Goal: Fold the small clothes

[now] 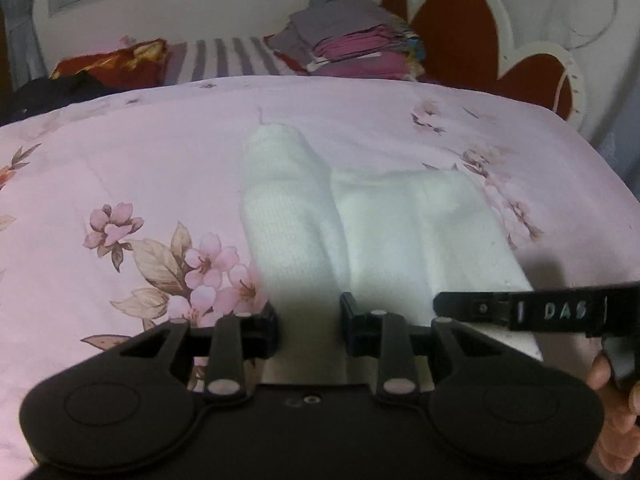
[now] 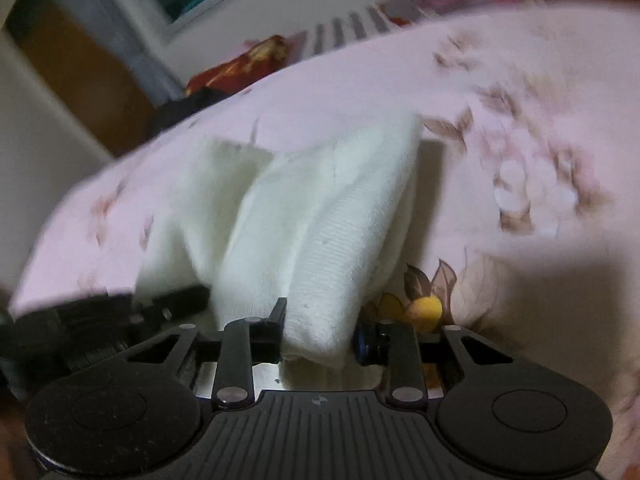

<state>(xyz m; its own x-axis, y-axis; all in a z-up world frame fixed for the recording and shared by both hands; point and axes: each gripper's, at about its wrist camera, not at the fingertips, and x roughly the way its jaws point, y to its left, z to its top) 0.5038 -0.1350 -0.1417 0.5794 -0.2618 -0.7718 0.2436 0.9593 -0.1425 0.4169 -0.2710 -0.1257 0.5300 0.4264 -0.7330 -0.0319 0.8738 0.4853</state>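
Bed (image 1: 120, 168): covered by a pink floral sheet, filling most of both views (right wrist view blurred).
Headboard (image 1: 452, 28): red heart shapes with white borders, at the far right end of the bed.
Folded pile (image 1: 352, 44): grey and pink fabrics stacked at the far edge, just in front of the headboard.
Striped pillow (image 1: 228, 60): grey and white, left of the pile, beside a red and gold cushion (image 1: 116, 64).
Dark garment (image 1: 52, 92): crumpled at the far left edge of the bed.
White garment (image 1: 360, 216): small knit piece near the middle of the sheet, two lobes side by side; near end raised off the sheet in the right wrist view (image 2: 320, 216).
Left gripper (image 1: 308, 320): low over the near edge of the white garment, fingers (image 1: 349, 312) narrowly apart with white cloth seen in the gap; cannot tell whether pressed on it.
Right gripper (image 2: 320, 328): fingers (image 2: 276, 328) clamped on a bunched fold of the white garment, cloth filling the gap and rising from it like a tent; its black arm also visible at the right in the left wrist view (image 1: 532, 312).
Hand (image 1: 616, 408): partly visible at the lower right (holding the right gripper).
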